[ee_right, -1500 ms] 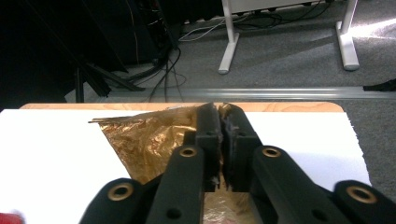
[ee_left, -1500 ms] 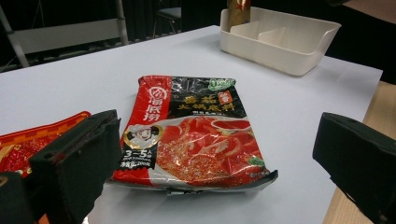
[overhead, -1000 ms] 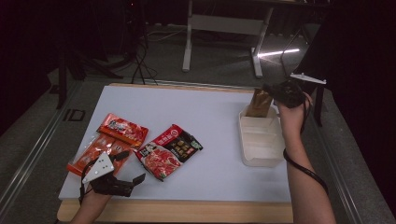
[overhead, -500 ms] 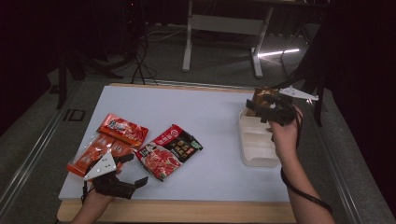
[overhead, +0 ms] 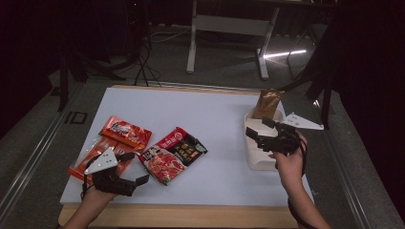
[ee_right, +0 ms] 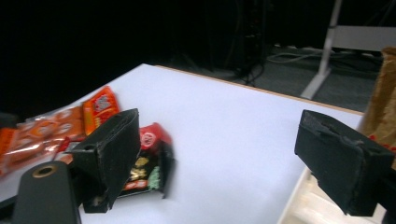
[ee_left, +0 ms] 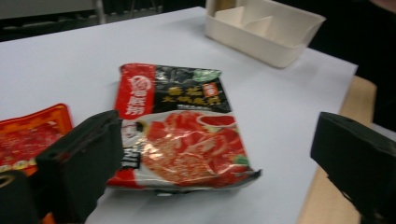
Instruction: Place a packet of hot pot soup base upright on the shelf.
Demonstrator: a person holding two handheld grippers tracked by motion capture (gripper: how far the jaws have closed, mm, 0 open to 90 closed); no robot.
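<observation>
Your left gripper (overhead: 128,182) sat low at the near left of the table (overhead: 215,109), jaws spread wide with nothing between them. Straight ahead of its jaws lay the red-and-black packet (ee_left: 180,126), flat on the table; an orange packet (ee_left: 30,135) lay just to its left. Your right gripper (overhead: 261,134) hovered over the white tray (overhead: 260,162), jaws also wide apart and empty. Beyond that gripper, a brown pouch (overhead: 268,102) stood upright in the tray's far end. A red packet (overhead: 125,132) lay ahead of your left gripper.
</observation>
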